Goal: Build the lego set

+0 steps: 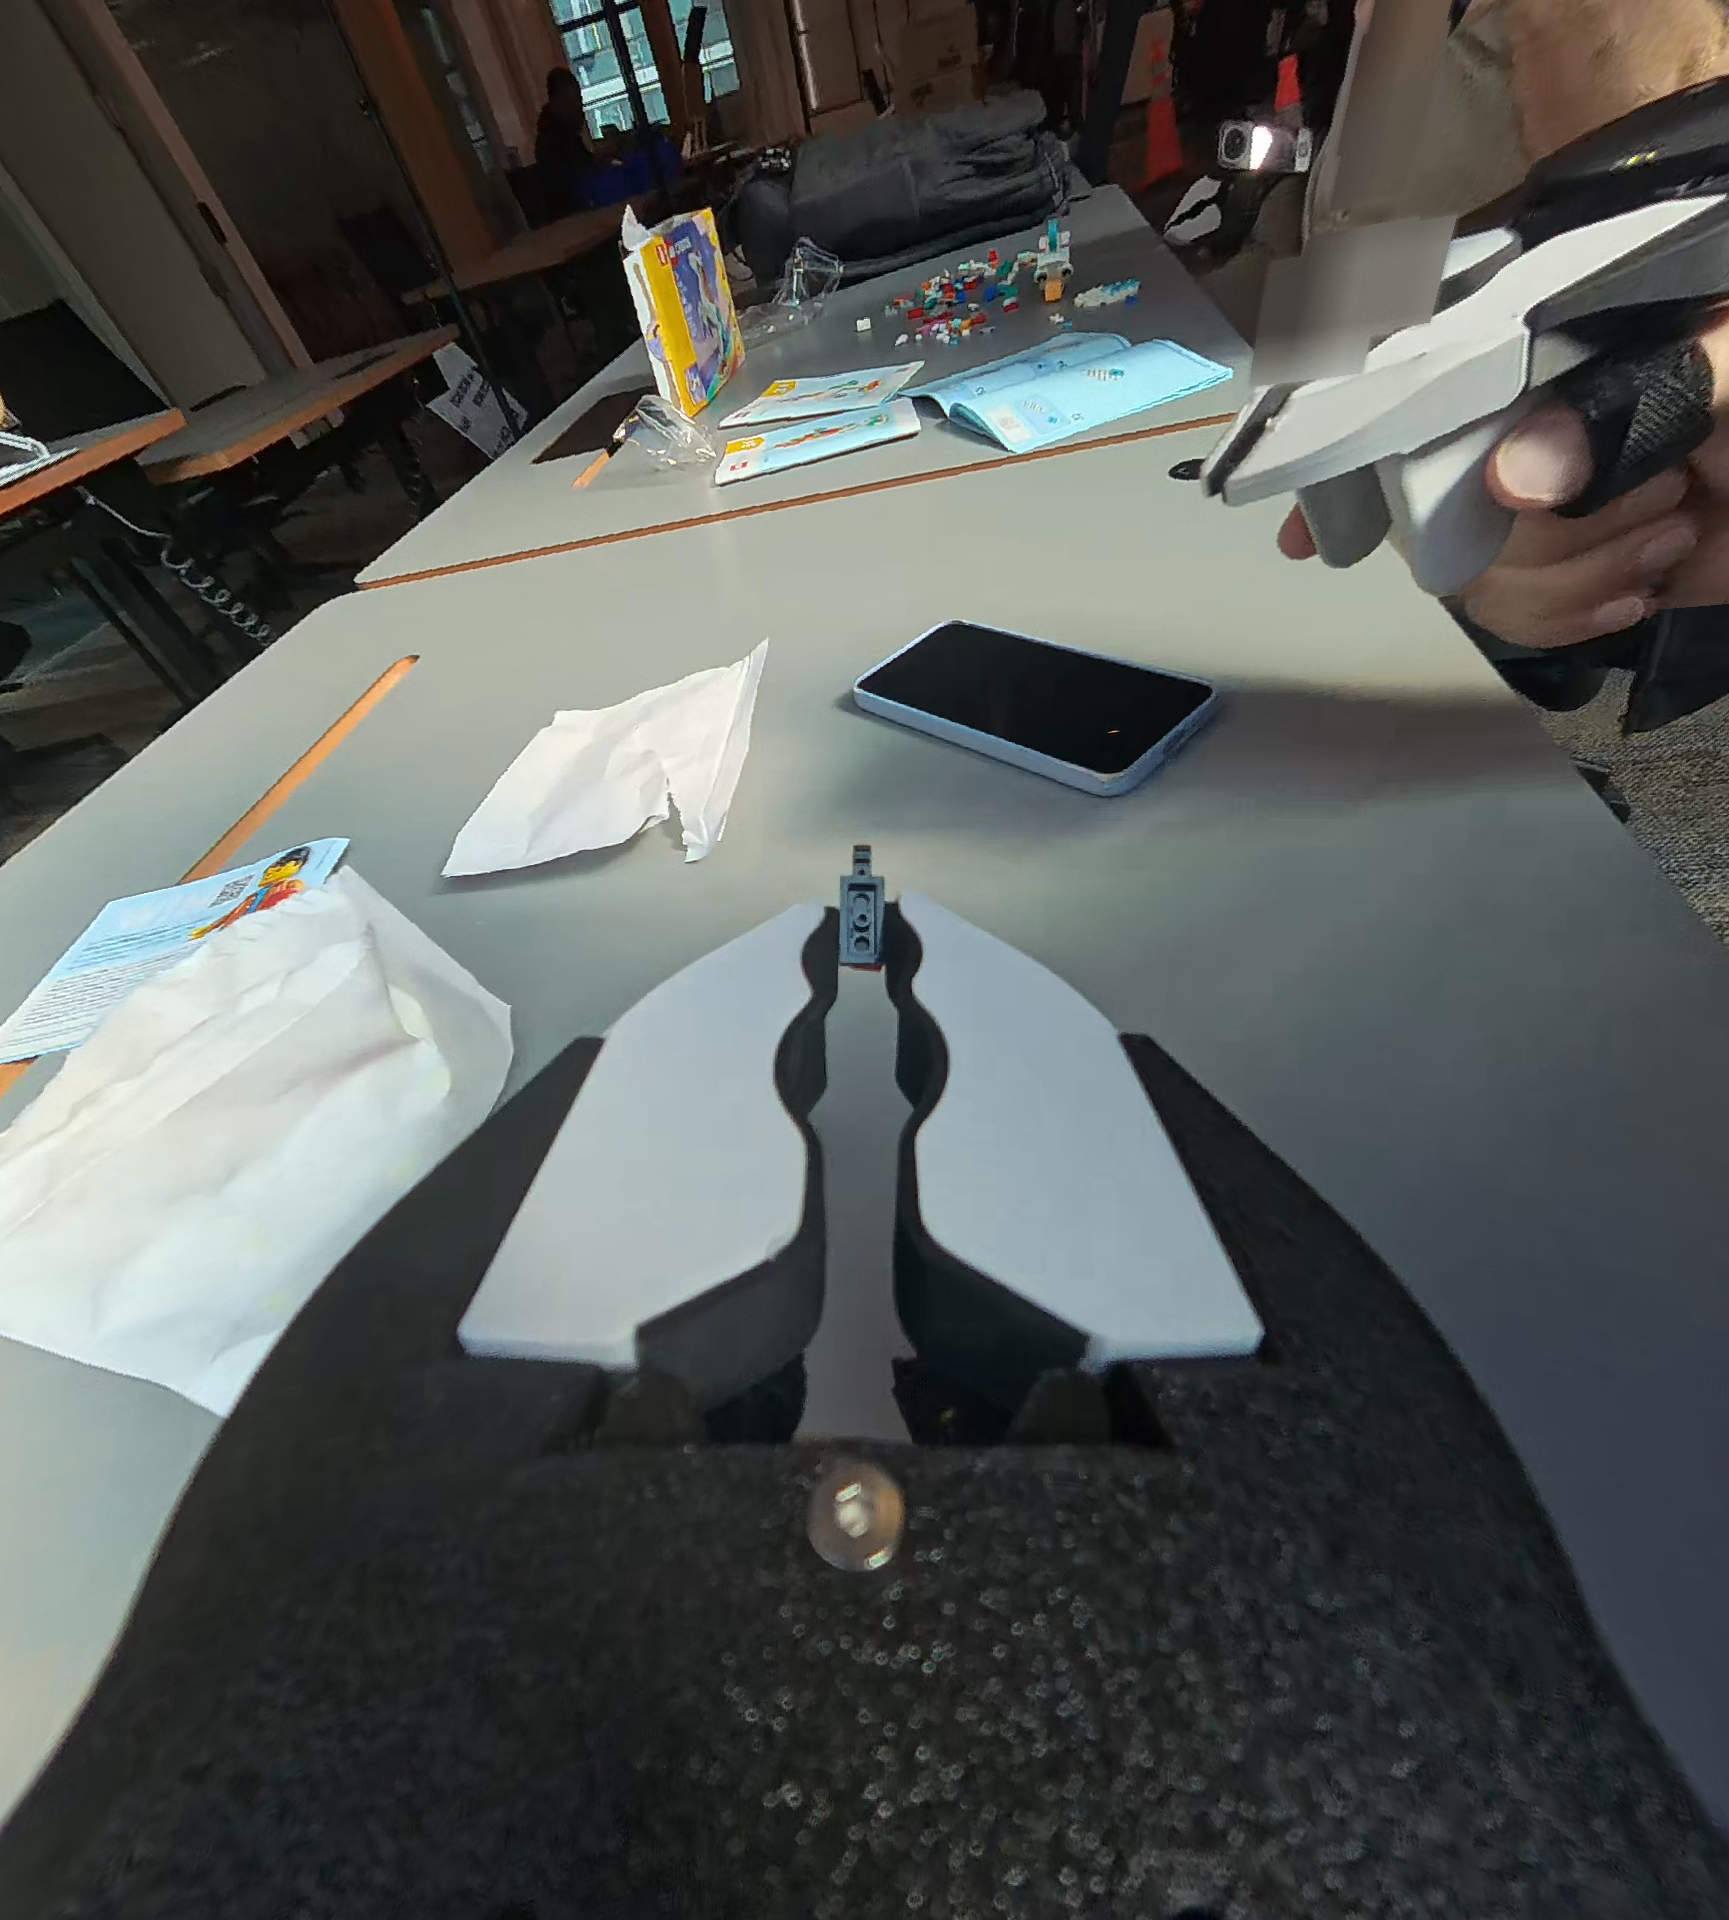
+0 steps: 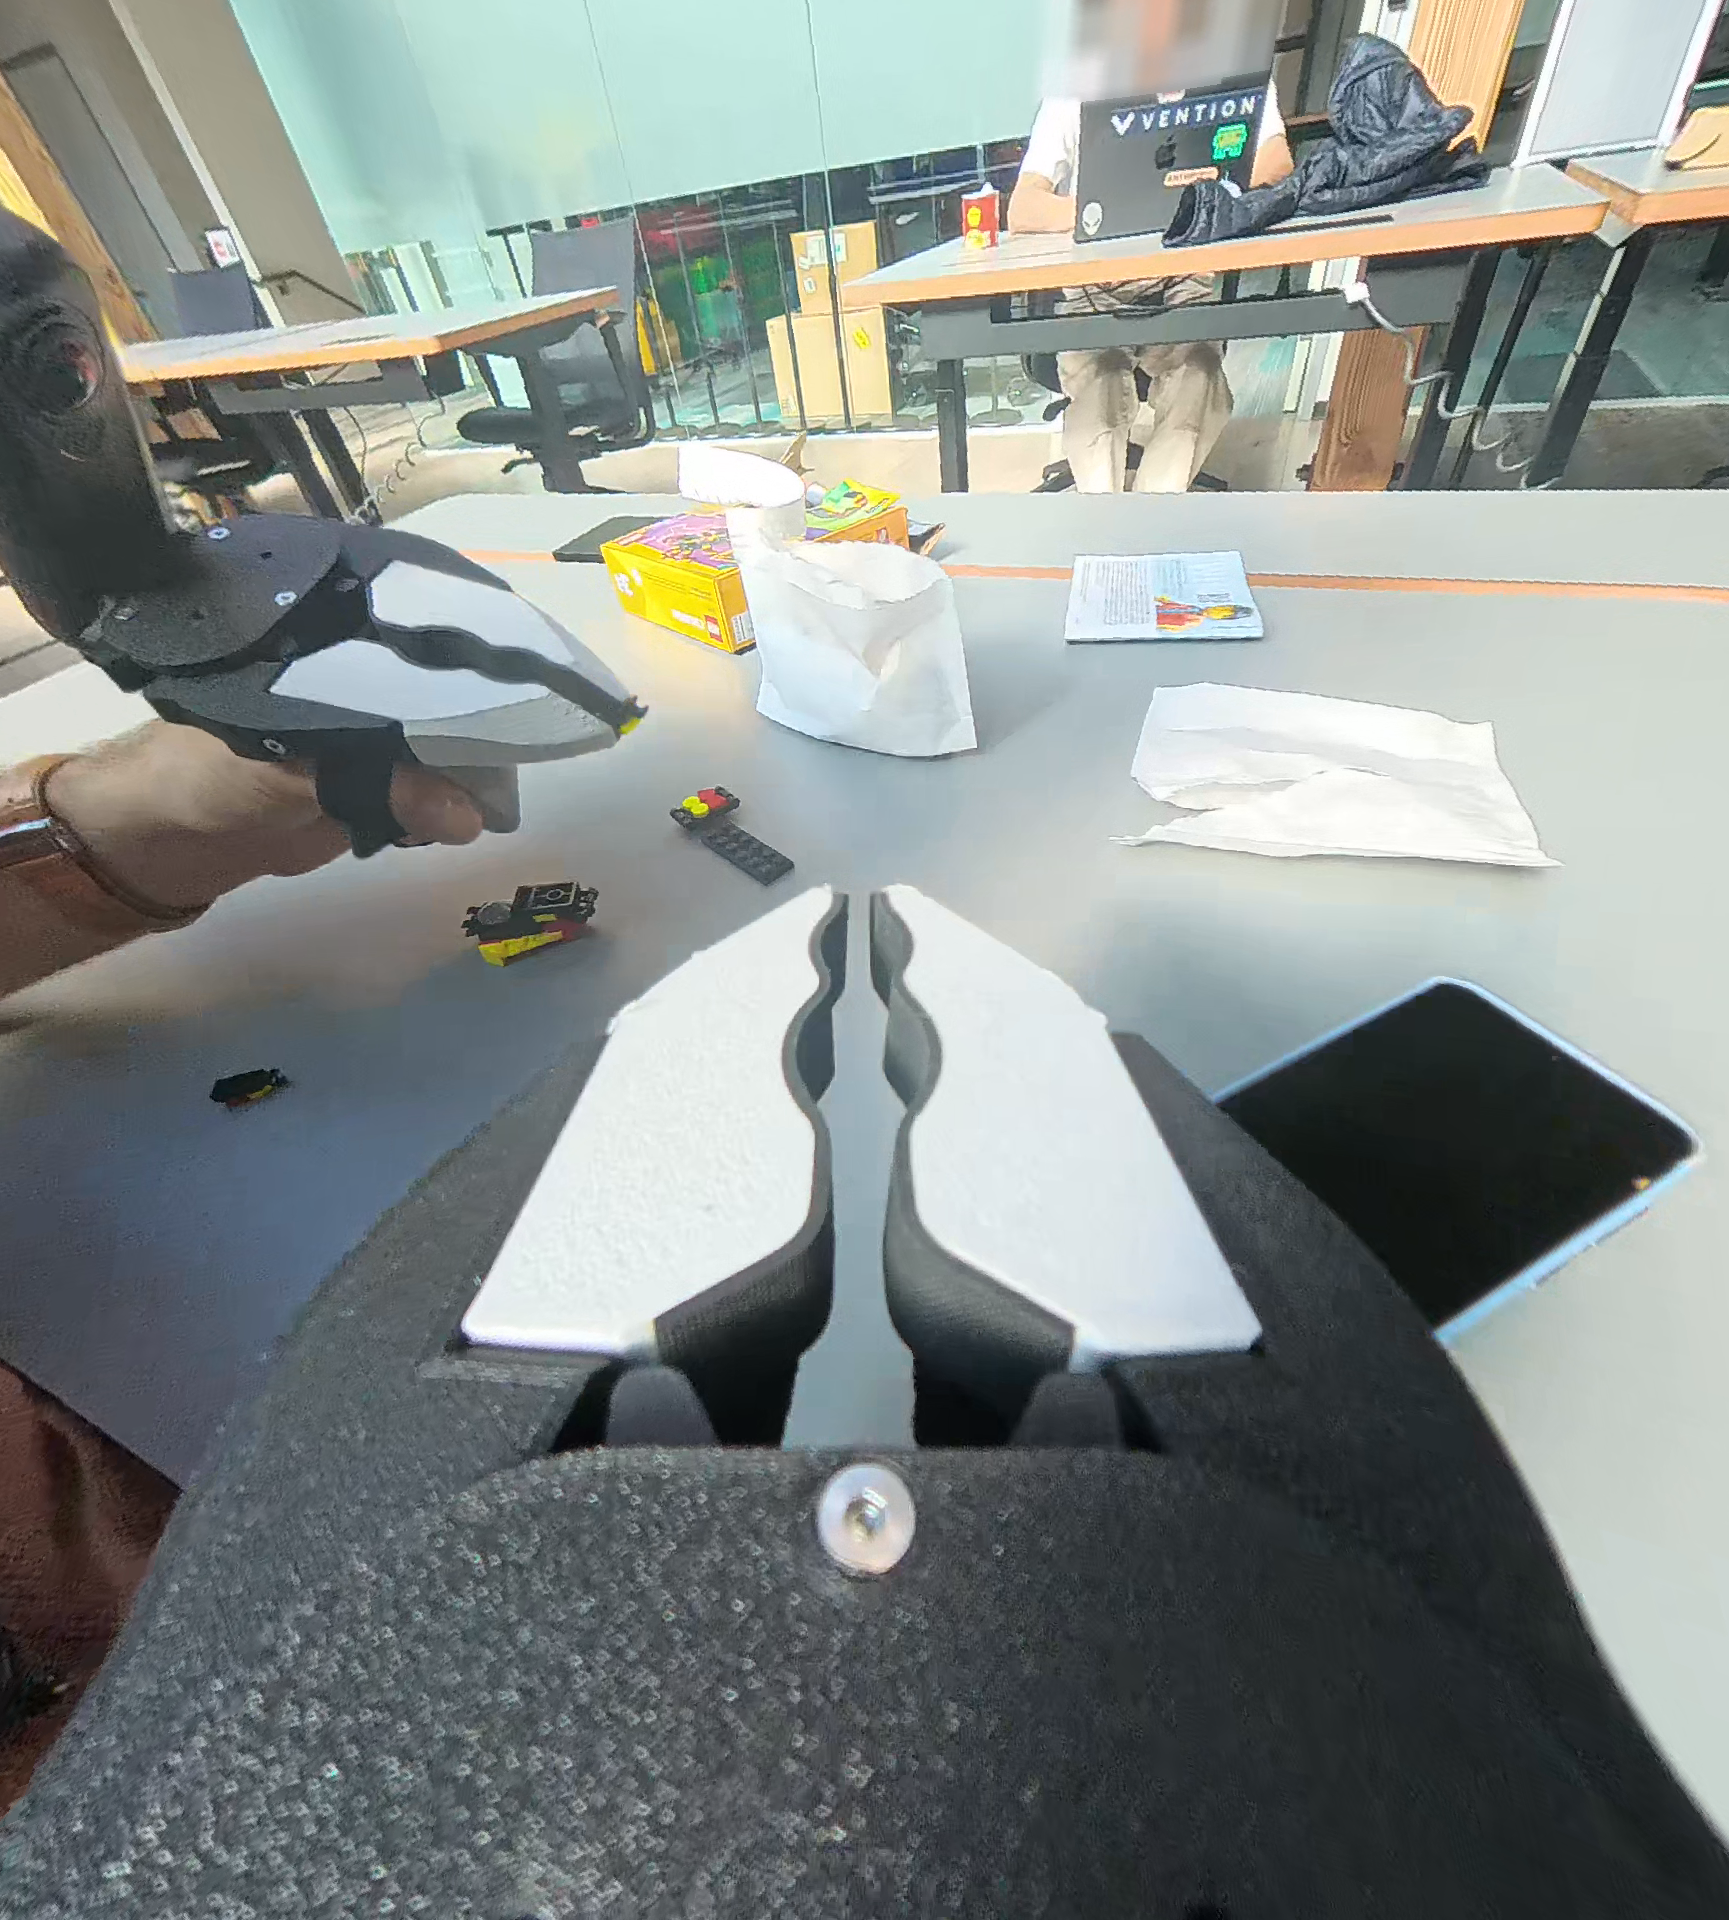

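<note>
My left gripper [image 1: 862, 914] is shut on a small grey lego piece [image 1: 861, 922], held above the grey table [image 1: 1359, 987]; it also shows in the right wrist view [image 2: 628, 717] at the left, with a bit of yellow at its tip. My right gripper [image 2: 858, 899] is shut and empty, raised over the table; it shows at the upper right of the left wrist view [image 1: 1224, 468]. On the table lie a black, red and yellow lego build [image 2: 531, 920], a black plate with red and yellow studs [image 2: 732, 831], and a small black piece [image 2: 250, 1087].
A phone [image 2: 1452, 1153] lies face up right of my right gripper. A torn white paper bag [image 2: 1327, 774], a standing white bag [image 2: 860, 655], a yellow lego box [image 2: 678, 587] and a leaflet [image 2: 1163, 594] lie farther back. A person sits at a far desk. Across from one pair of fingers to the other is roughly 15 cm.
</note>
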`<state>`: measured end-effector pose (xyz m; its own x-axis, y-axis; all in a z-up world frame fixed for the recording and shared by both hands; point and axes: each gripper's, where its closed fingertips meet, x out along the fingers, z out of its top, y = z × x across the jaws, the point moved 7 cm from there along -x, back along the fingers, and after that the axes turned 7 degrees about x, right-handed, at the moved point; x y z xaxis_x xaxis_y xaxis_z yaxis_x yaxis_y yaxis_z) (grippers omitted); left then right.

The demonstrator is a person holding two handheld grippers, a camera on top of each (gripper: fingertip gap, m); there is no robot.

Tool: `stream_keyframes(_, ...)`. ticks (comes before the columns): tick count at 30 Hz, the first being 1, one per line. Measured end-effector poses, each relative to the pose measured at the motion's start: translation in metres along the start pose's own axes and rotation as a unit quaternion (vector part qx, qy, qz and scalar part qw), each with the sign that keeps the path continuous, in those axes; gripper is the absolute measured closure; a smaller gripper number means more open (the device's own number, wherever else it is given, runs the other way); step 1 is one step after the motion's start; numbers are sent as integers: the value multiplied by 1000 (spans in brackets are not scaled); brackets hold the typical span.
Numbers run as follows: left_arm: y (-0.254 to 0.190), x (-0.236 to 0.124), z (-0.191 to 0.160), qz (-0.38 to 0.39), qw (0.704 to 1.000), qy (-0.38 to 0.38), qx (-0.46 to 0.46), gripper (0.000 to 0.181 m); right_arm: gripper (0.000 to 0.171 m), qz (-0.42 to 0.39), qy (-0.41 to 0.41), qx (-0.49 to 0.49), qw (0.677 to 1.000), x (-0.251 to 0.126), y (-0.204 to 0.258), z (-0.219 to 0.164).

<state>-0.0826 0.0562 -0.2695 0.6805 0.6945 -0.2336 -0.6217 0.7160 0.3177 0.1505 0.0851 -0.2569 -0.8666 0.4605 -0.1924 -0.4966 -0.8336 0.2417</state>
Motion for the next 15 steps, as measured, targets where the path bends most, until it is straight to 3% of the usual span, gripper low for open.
stream_keyframes(6,-3,12,18,-49,998,-40,-10,174,161,47,9,-11,999,30,22,2)
stream_keyframes(15,5,9,14,-33,997,-66,-23,174,148,65,10,-8,998,51,39,1)
